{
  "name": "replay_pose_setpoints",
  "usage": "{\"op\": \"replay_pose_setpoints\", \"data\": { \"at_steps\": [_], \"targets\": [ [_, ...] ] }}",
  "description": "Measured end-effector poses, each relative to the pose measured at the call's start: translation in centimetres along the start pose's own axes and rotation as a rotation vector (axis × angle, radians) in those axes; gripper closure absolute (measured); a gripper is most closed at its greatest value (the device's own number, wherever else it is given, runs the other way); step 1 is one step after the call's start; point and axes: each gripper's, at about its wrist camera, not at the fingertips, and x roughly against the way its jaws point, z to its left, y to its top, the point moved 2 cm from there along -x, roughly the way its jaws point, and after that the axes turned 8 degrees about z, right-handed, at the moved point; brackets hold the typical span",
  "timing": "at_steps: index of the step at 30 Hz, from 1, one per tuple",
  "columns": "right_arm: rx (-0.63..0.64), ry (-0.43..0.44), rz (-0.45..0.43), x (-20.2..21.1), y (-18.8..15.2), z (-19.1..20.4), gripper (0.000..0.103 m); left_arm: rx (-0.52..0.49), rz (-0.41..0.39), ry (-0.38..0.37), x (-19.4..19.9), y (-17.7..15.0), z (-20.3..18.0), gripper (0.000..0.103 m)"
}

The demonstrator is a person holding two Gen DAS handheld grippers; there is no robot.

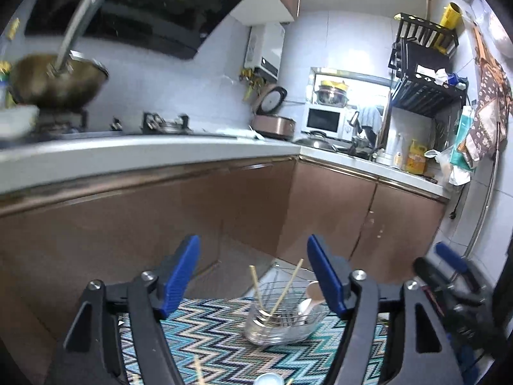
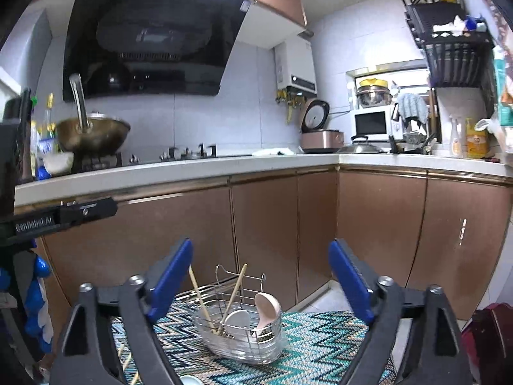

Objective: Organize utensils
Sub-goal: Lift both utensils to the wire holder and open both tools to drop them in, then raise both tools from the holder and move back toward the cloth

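Chopsticks [image 2: 200, 298] upright, leaning, in rack [image 2: 243, 333]

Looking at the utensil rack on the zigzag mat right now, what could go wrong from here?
1. The chopsticks lean steeply out of the wire rack; a fingertip brushing them might flip them out.
2. The rack looks light, so a nudge could tip it and its spoons.
3. More chopsticks lie near the mat edge and could roll off.

"GenRobot.AI" stands in white on the black bar [image 2: 61, 216] at the left edge.
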Motion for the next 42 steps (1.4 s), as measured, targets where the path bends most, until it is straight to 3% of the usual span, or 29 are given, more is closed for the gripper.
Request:
{"op": "replay_pose_setpoints", "data": {
  "at_steps": [7,13,31,37,42],
  "targets": [
    [0.062,-0.044,-0.041,5.9,1.2,2.1,0.007,-0.038,-0.056,0.086,6.1,0.1,0.4,0.027],
    [0.059,-0.062,-0.131,10.8,1.4,3.3,0.000,-0.049,-0.092,0.141,10.9,-0.2,1.2,0.024],
    [0.029,0.088,-0.166,20.5,1.2,7.2,0.000,-0.041,-0.173,0.173,22.6,-1.8,2.2,0.018],
    [0.043,0.124,-0.122,22.1,0.4,8.3,0.000,-0.035,-0.153,0.153,24.5,-3.2,2.3,0.018],
    [0.043,0.138,-0.090,22.3,-0.4,8.8,0.000,-0.031,-0.076,0.118,23.8,-4.0,2.8,0.018]
  ]
}}
